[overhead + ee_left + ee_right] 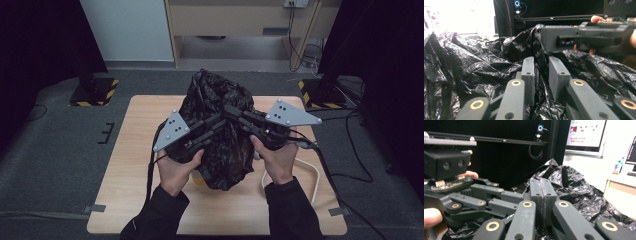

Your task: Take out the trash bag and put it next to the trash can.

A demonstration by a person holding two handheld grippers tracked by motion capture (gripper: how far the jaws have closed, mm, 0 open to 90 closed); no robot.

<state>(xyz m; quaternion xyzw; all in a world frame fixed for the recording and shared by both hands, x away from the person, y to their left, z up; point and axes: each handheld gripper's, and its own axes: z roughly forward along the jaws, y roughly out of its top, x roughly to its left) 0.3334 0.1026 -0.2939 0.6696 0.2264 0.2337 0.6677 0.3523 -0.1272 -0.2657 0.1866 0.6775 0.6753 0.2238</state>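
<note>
Your right gripper (543,192) pinches a fold of the black plastic bag (220,145) with jaws together; your left gripper (541,72) straddles the film, jaws apart.

Light wood tabletop (140,150) on grey carpet floor (50,150), dark curtains (35,40) both sides. Two stand bases with yellow-black hazard tape (95,92) behind it, wooden desk (240,20) at the back, cables (305,50) trailing right.
</note>
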